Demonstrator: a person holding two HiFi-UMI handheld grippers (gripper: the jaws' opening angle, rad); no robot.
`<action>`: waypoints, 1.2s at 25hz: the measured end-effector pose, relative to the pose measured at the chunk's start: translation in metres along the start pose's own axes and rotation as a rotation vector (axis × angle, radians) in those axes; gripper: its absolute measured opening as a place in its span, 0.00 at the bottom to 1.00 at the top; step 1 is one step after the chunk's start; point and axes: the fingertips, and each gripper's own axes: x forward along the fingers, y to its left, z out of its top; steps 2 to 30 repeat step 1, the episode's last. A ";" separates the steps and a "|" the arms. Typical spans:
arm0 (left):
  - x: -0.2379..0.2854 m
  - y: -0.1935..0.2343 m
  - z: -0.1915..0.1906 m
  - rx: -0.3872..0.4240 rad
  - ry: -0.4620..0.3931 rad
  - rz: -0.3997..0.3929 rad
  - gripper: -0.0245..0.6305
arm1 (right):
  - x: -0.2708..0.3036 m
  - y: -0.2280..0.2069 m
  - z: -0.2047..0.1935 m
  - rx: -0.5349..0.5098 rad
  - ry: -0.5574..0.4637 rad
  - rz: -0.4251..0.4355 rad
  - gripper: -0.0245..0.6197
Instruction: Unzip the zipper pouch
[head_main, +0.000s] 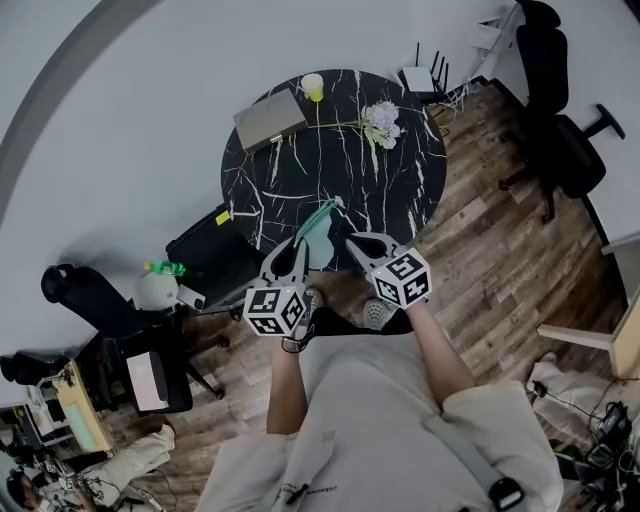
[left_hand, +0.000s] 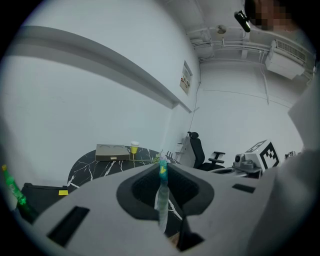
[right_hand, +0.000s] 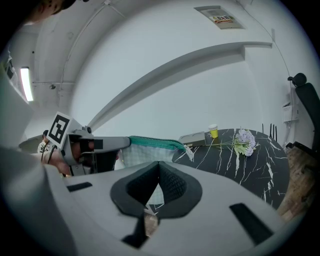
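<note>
There is 1 zipper pouch (head_main: 318, 240), 2 tools (the left tool (head_main: 298, 244) and the right tool (head_main: 352, 240)), 1 worktop (head_main: 300, 185), 1 yellow cup (head_main: 313, 86), 1 grey box (head_main: 269, 118) and 1 flower bunch (head_main: 381, 122).

The round black table (head_main: 330, 190) with white veins stands on a wooden floor (head_main: 500, 260). On the table lies a flat grey box (head_main: 270, 118). A yellow cup (head_main: 313, 87) stands just beside it, and a flower bunch (head_main: 380, 122) lies near.

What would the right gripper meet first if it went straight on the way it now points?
Probably the pouch: its checked cloth shows just beyond the right gripper, whose jaws are shut. How near it is cannot be told. The left gripper holds it up.
</note>
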 end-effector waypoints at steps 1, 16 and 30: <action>0.000 0.000 0.000 0.000 0.000 0.001 0.12 | 0.000 0.000 0.000 0.001 0.000 0.000 0.05; 0.000 0.000 0.000 0.000 0.000 0.001 0.12 | 0.000 0.000 0.000 0.001 0.000 0.000 0.05; 0.000 0.000 0.000 0.000 0.000 0.001 0.12 | 0.000 0.000 0.000 0.001 0.000 0.000 0.05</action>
